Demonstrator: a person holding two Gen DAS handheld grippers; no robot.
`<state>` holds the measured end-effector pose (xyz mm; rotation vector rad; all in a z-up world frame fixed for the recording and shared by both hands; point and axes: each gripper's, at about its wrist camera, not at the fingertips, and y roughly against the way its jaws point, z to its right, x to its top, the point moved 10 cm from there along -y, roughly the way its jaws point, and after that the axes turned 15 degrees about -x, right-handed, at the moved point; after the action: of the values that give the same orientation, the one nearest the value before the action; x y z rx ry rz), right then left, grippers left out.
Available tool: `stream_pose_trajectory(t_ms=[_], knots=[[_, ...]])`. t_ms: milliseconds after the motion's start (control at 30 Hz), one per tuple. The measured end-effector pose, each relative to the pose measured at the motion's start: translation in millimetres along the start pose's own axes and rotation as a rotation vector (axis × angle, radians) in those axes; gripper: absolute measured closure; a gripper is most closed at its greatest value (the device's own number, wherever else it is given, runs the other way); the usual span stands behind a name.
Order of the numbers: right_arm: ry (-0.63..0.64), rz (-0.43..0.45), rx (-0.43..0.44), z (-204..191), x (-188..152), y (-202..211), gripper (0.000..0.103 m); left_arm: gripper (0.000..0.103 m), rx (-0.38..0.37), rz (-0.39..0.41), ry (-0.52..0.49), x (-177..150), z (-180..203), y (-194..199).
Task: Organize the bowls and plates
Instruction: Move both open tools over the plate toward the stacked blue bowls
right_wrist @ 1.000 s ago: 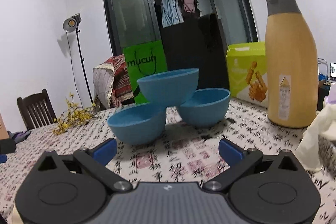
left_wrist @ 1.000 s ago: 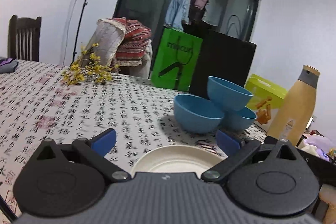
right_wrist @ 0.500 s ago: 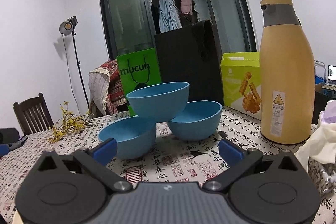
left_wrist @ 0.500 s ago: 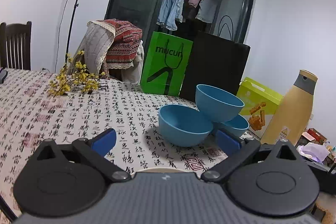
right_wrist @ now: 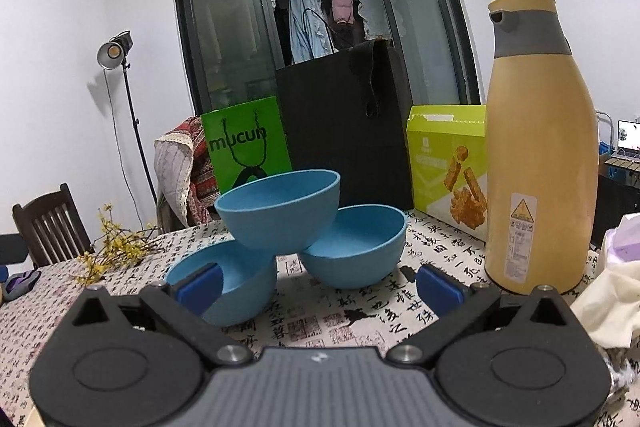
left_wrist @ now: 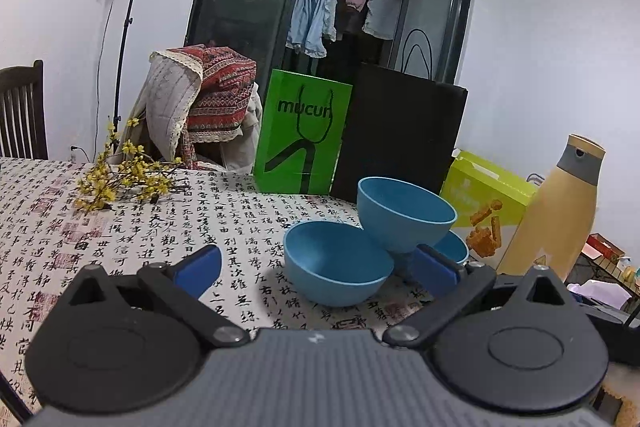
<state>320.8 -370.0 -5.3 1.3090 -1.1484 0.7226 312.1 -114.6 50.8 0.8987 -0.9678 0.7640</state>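
Left gripper [left_wrist: 316, 269]: spread wide, empty; aimed at the bowls ahead.
Right gripper [right_wrist: 318, 285]: spread wide, empty; same cluster dead ahead, near.
Top bowl [right_wrist: 280, 213]: perched tilted on the rims of the two below; ahead and above the right fingertips; likely the first to lift, since the others are pinned under it.
Left bowl [right_wrist: 224, 283]: on the cloth, just past the right gripper's left finger [right_wrist: 198, 287]; partly hidden by it.
Right bowl [right_wrist: 356, 247]: on the cloth, ahead and slightly right; touching the top bowl.
Plates: none in view now.
Flask [right_wrist: 540, 147]: upright, right of the right gripper, near the bowls; worth keeping clear of on any swing.
Approach, as a judgement: rise to rim level; pinch one wall of the top bowl, one finger inside, one outside; lift straight up before moving sideways, else the lower bowls may skid on the cloth [left_wrist: 120, 227].
Risk: smooth round walls; a shallow bite could slip; a deeper bite is safer.
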Motion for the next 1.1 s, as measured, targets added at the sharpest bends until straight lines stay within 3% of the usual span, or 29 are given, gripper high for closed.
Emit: stream_pose_trajectory(t_ms=[1100], knots=[[0.026,-0.031,-0.002,-13,48,-39,0.0,0.0,0.074,-0.024,0.003,52,-5,-65]])
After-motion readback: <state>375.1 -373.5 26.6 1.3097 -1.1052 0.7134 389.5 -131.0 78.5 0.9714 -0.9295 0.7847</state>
